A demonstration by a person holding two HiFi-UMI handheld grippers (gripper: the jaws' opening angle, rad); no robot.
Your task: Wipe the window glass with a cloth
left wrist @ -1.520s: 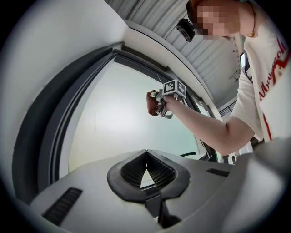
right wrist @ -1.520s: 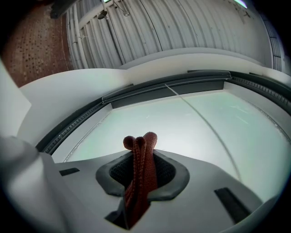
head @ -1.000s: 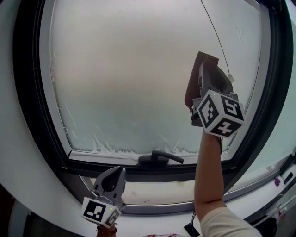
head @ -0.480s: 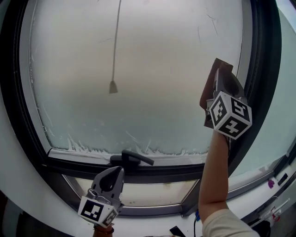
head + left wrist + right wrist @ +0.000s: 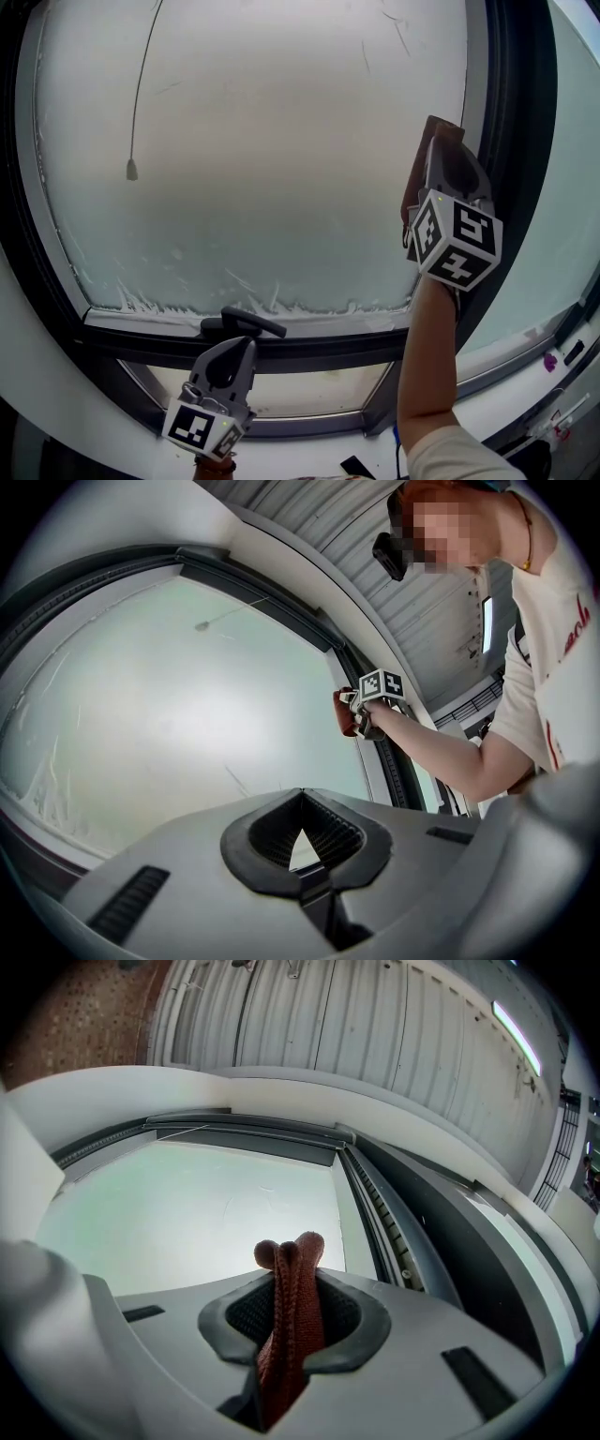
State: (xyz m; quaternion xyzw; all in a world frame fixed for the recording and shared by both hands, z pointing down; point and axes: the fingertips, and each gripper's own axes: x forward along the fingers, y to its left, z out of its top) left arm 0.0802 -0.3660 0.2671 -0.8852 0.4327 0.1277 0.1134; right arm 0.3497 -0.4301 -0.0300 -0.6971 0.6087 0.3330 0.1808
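The right gripper (image 5: 446,150) is reaching up at the right of the head view, its jaws clamping a folded rust-brown cloth (image 5: 414,192). The right gripper view is showing the knitted fold sticking out past the closed tips. The cloth is lying at the right edge of the window glass (image 5: 262,159), about mid-height and just beside the dark frame (image 5: 514,131). It seems to be pressing flat on the pane, though contact is hard to confirm. The left gripper (image 5: 232,361) is hanging low at the bottom centre, below the handle (image 5: 246,324). Its jaws are meeting at the tips with nothing between them, so it is taking no part in the wiping. As for progress, the pane is looking evenly hazy, so no wiped area is standing out from an unwiped one. White streaks (image 5: 178,302) are clinging along the bottom edge and up the left side, and faint scratch-like marks are showing at the upper right. By that reading, the job is under way at the right side. The lower border, the left edge and the area around the pull cord (image 5: 132,170) at the upper left are probably waiting for a pass.
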